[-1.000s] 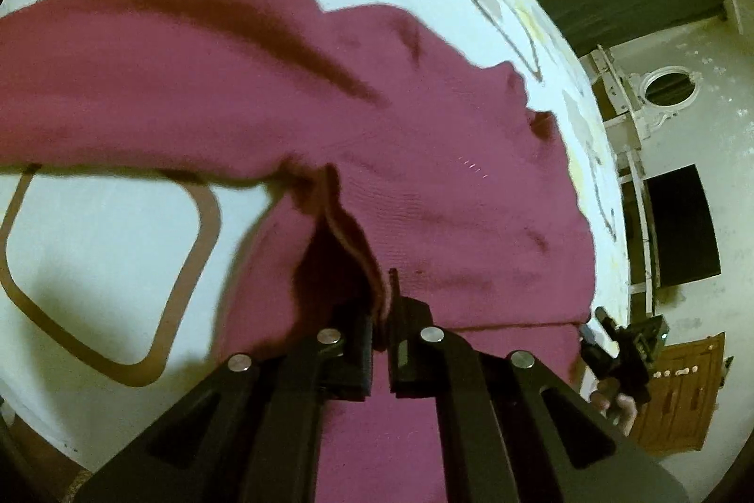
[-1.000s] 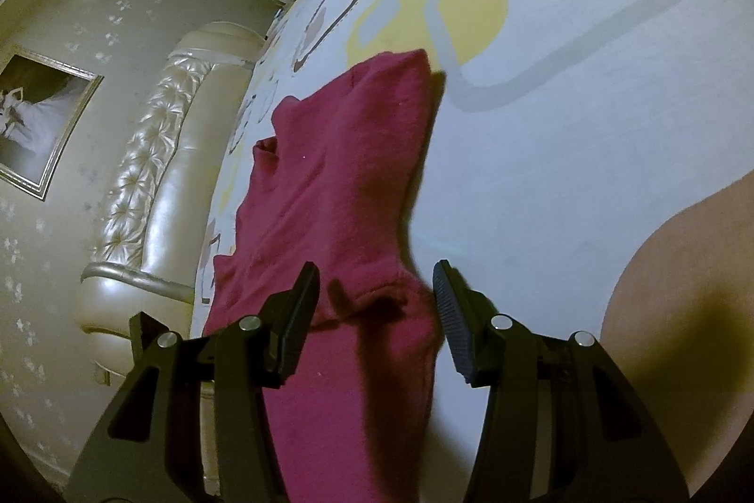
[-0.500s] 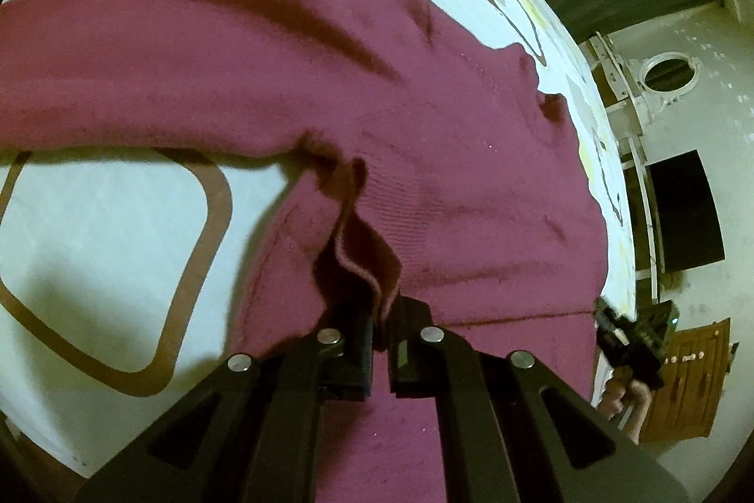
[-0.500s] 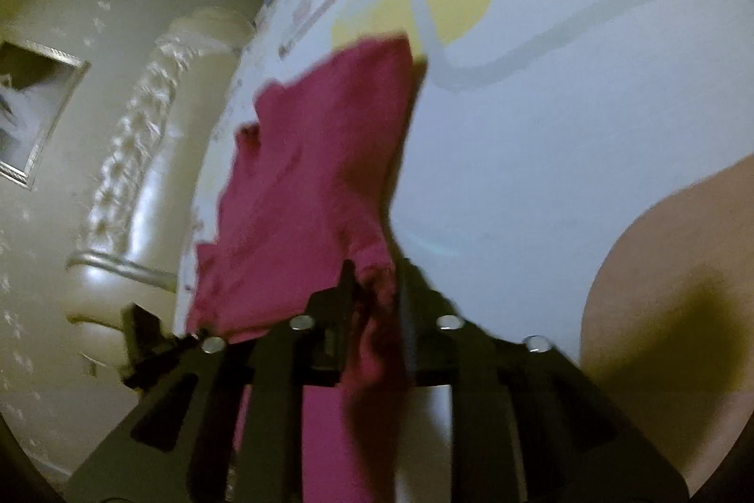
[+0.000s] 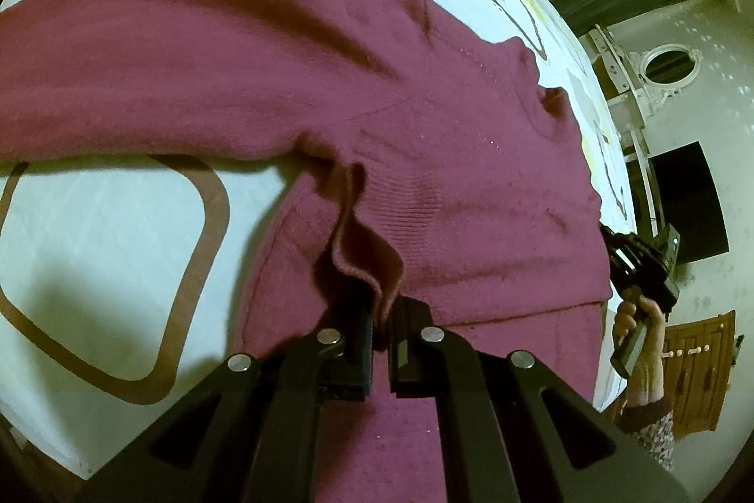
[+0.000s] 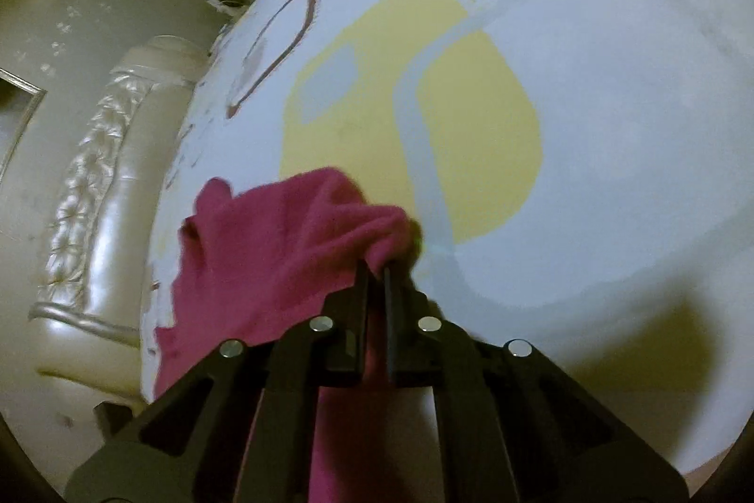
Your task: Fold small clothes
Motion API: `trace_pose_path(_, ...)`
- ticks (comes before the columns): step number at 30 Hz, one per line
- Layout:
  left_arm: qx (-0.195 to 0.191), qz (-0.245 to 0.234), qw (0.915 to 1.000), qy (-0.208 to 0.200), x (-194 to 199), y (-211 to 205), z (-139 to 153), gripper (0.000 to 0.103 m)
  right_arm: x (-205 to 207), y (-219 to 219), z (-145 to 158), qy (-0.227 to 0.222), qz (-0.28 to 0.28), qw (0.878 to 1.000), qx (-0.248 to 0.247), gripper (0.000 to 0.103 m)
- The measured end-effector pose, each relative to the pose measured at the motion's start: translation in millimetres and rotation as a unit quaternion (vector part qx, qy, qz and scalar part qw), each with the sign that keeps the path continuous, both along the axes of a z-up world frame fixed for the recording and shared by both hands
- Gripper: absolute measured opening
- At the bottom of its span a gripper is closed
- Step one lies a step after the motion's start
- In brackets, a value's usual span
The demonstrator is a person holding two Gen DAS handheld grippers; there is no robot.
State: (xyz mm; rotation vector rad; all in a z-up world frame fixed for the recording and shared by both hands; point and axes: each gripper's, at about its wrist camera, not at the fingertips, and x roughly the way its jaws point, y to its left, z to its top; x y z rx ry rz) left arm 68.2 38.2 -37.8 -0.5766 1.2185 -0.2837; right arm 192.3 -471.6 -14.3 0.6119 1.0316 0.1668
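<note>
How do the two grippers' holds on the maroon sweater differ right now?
The left gripper pinches a raised fold beside flat-lying cloth; the right gripper, which has just been closing, pulls a bunched edge of the maroon sweater over the bedsheet. Both are shut on it.

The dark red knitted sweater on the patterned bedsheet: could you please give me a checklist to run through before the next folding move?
1. Left tool shut on a raised fold of the dark red knitted sweater: ok.
2. Right tool, whose jaws have just been closing, shut on the sweater's edge: ok.
3. Sweater lying smooth between the grips: not ok, creased near the left tool.
4. Long sleeve spread out sideways, not tucked in: not ok.
5. Patterned bedsheet bare ahead of the right tool: ok.
6. How many layers each tool pinches: cannot tell.
</note>
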Motion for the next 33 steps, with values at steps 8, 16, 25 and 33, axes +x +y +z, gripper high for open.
trace_pose_path(8, -0.011, -0.004, 0.9999, -0.003, -3.0, 5.0, -2.3, 0.004, -24.5, -11.2, 15.0, -0.018, -0.013, 1.0, 0.009, 0.011)
trace_pose_path(16, -0.004, -0.008, 0.9999, -0.006, -4.0, 3.8, -0.2, 0.005, -91.5, 19.7, 27.6, -0.045, 0.056, 0.996, 0.048, 0.012)
trace_pose_path(25, -0.006, -0.012, 0.9998, -0.017, -5.6, 3.3, 3.1, 0.006, -112.6, 8.9, 6.7, 0.003, 0.04, 0.998, 0.042, 0.01)
trace_pose_path(33, 0.002, -0.015, 0.9948, -0.101, -33.1, 45.8, 51.1, 0.036, -130.5, 42.8, 48.6, -0.042, 0.065, 0.997, 0.013, 0.033)
